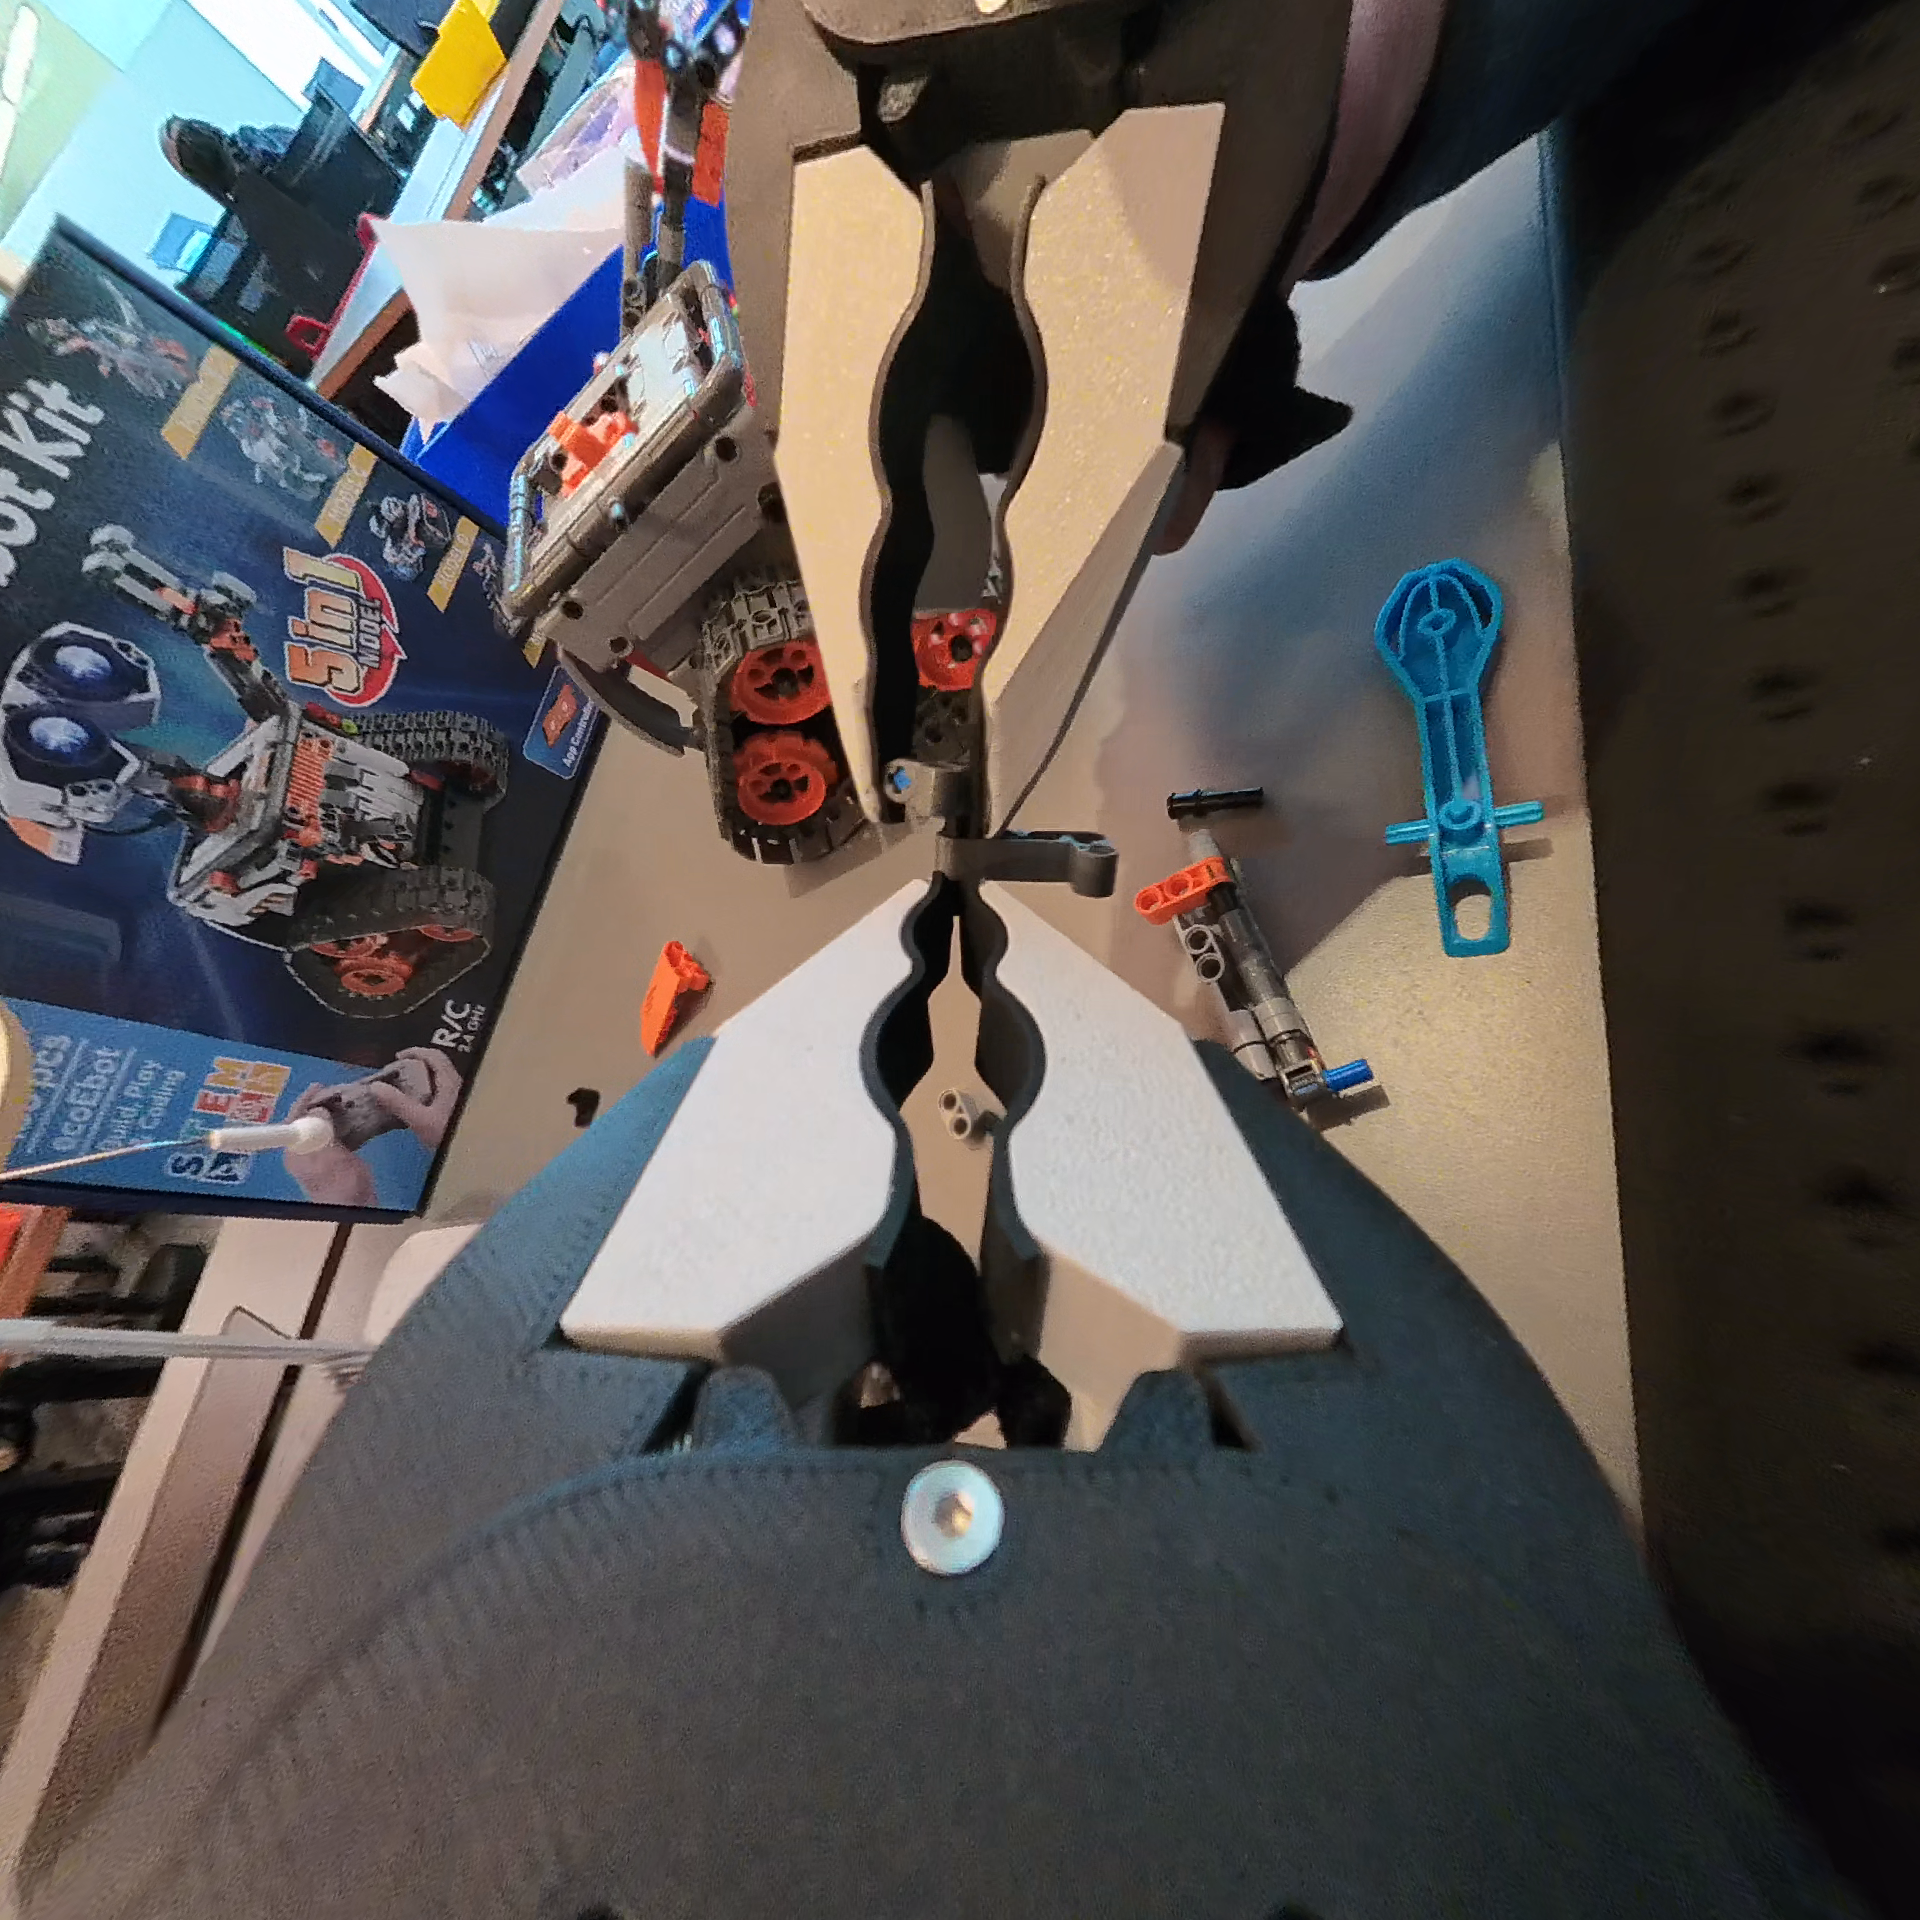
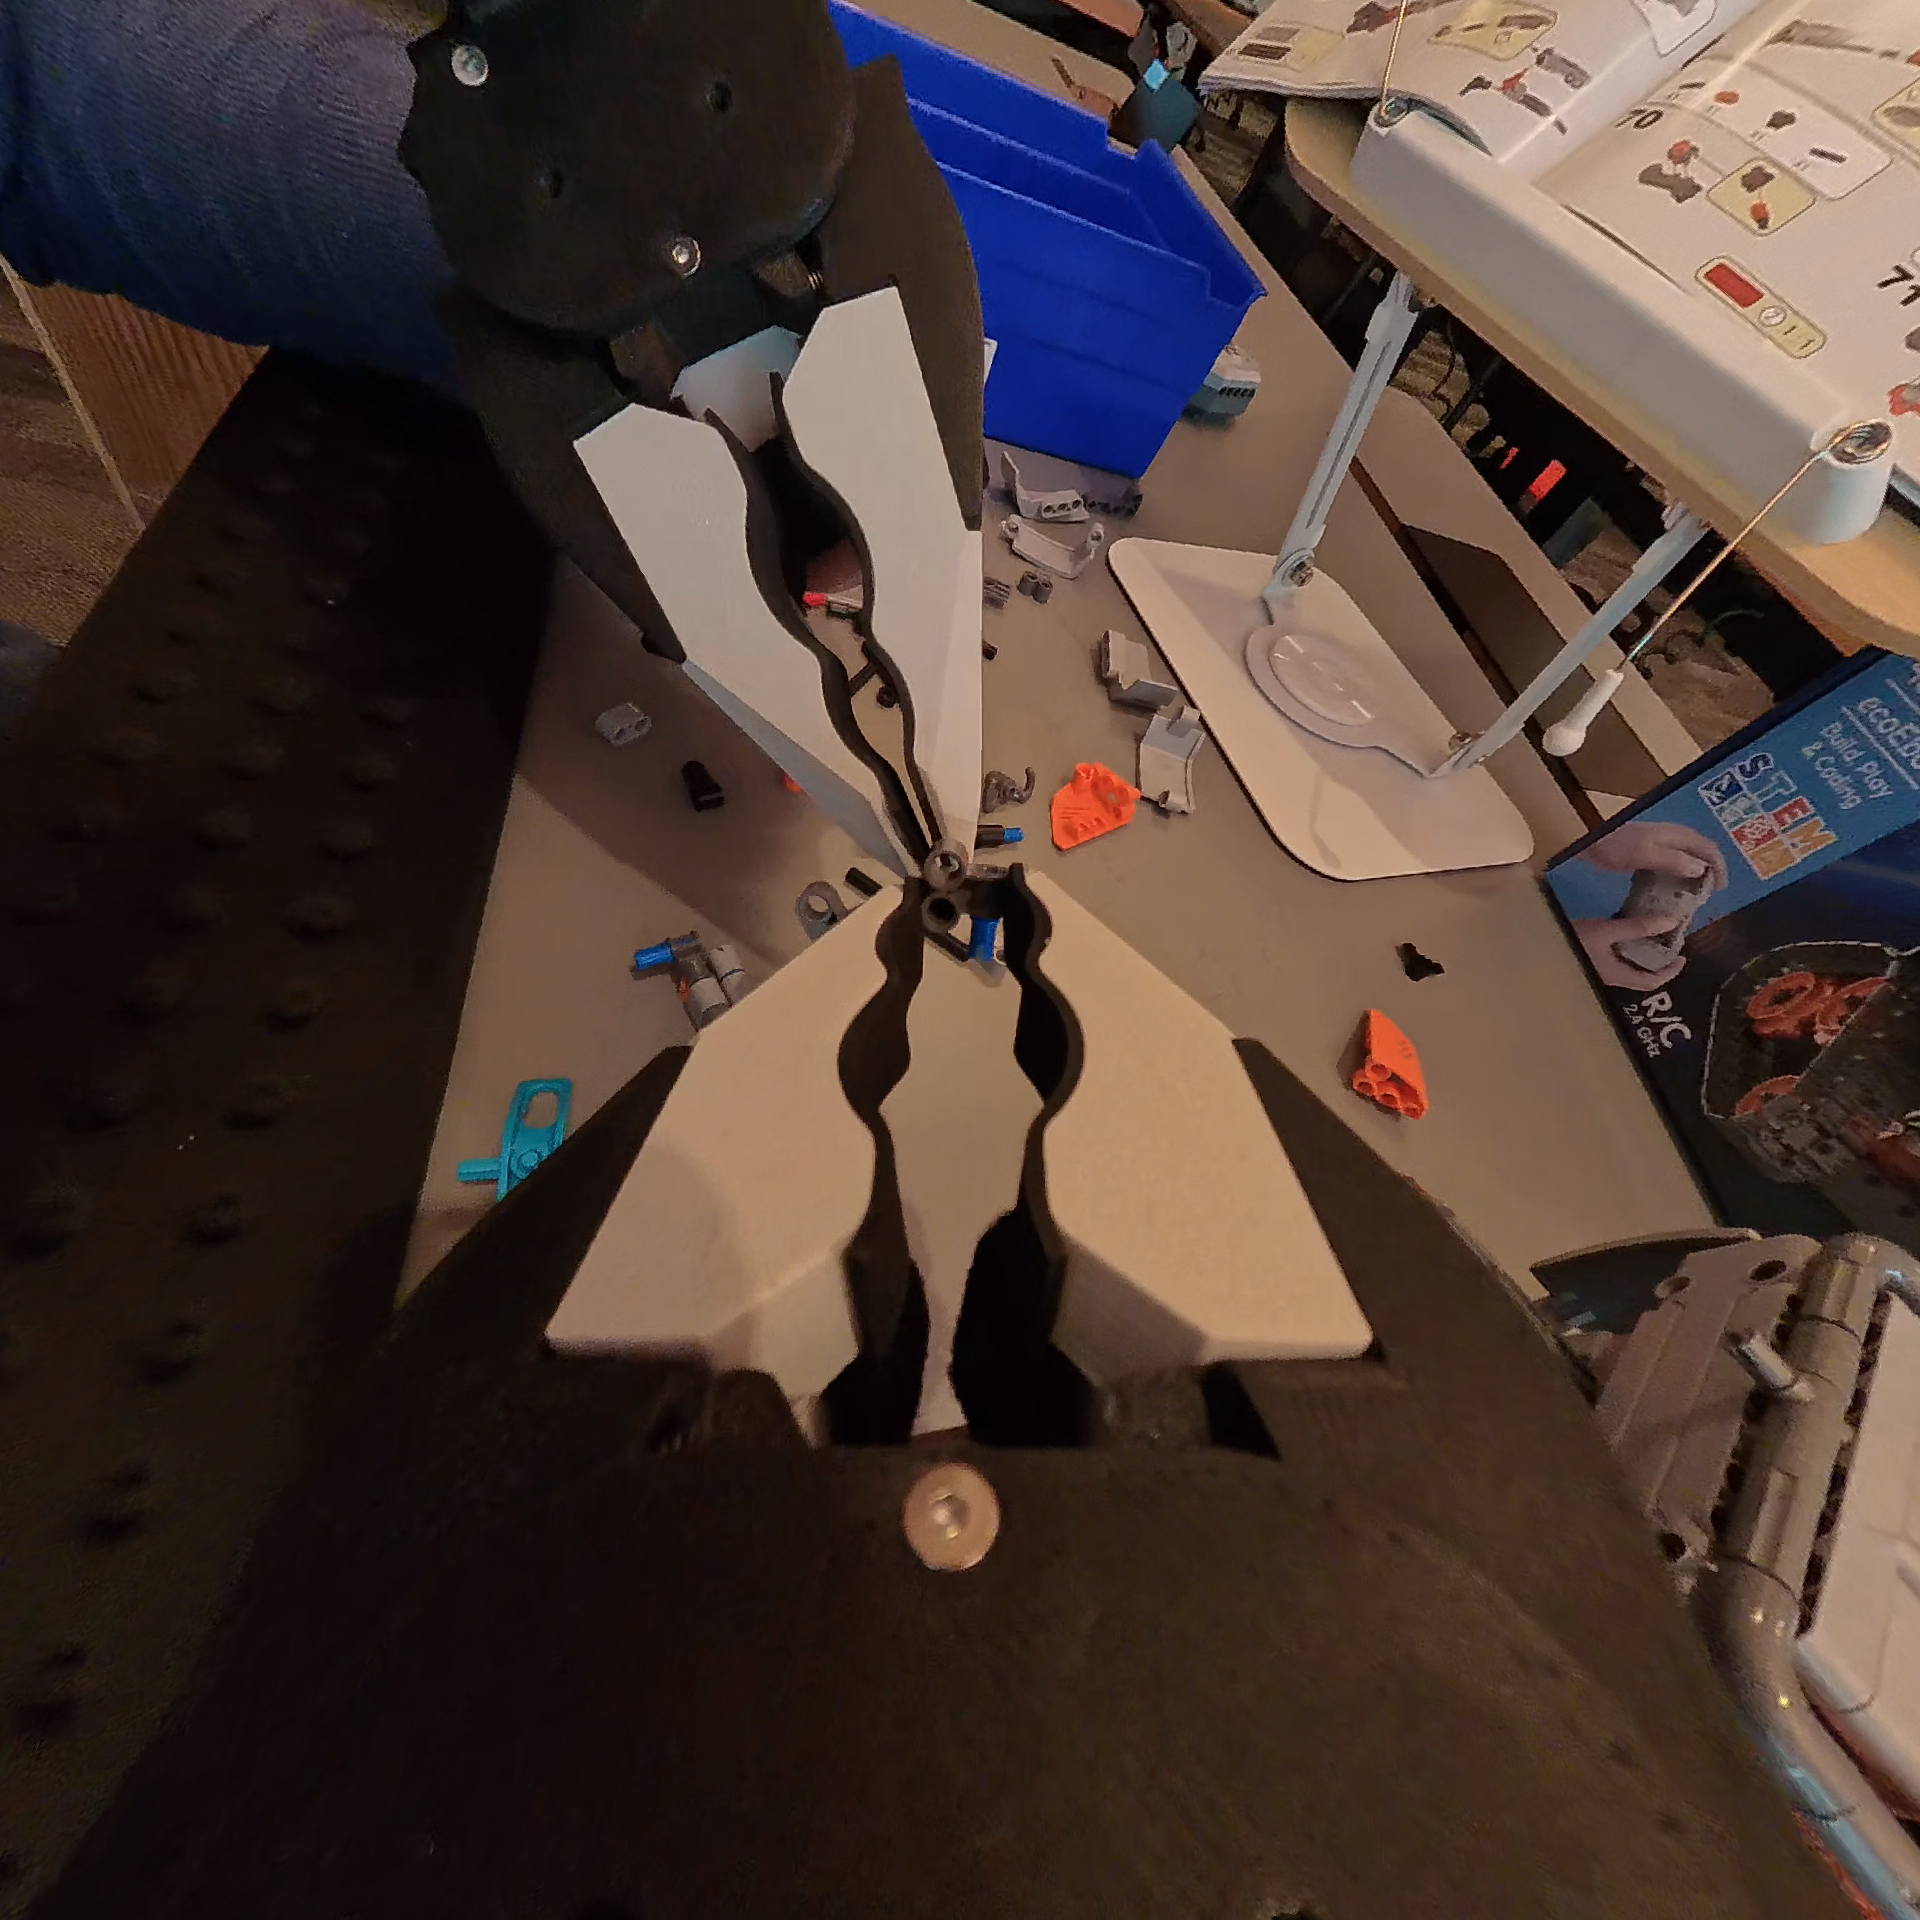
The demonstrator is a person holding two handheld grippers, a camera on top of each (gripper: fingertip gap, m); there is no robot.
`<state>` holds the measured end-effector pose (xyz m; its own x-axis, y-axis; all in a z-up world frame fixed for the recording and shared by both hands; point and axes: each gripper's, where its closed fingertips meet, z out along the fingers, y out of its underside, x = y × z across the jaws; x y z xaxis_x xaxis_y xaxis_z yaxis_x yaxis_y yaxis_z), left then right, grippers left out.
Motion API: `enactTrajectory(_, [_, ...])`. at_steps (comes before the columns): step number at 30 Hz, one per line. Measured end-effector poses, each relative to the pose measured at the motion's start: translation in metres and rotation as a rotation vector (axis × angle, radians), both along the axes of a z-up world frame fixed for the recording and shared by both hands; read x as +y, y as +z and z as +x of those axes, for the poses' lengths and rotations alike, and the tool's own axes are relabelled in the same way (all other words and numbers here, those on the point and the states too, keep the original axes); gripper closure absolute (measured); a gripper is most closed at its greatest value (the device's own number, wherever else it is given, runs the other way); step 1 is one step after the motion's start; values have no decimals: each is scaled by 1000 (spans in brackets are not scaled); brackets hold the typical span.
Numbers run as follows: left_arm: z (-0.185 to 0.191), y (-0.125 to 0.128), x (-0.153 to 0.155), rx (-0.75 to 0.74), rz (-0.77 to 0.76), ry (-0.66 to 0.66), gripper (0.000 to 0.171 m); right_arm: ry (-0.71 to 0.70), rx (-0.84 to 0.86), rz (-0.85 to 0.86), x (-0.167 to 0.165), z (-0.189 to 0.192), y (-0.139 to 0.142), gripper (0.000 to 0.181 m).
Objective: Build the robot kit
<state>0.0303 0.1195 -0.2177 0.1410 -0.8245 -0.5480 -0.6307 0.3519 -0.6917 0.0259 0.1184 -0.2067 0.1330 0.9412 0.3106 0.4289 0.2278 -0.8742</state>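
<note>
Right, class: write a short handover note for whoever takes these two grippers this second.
Left gripper: shut on a dark grey beam, above the table.
Right gripper: shut on a small grey piece with a blue pin.
The two tips meet; whether the pieces are joined cannot be told.
Tracked model stands beside the right gripper; teal tool and orange piece lie loose.

A blue printed kit box (image 1: 239, 748) lies left on the grey tabletop (image 1: 1351, 582), a turquoise plastic lever tool (image 1: 1446, 748) right (loose orange wedge brick (image 1: 673, 992) between them).
</note>
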Motion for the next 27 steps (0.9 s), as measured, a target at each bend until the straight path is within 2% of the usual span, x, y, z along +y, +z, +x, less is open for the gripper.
enactTrajectory(11, [3,13,-3,-183,-221,-55,171,39,58,121,-4,1,16,167])
enactTrajectory(16, [4,15,-4,-214,-239,-51,171,36,54,117,-4,2,17,168])
enactTrajectory(23, [5,17,-1,-217,-186,-31,171,54,91,-36,-4,2,15,168])
enactTrajectory(27, [4,19,1,-228,-185,-20,171,39,100,-25,-2,2,16,168])
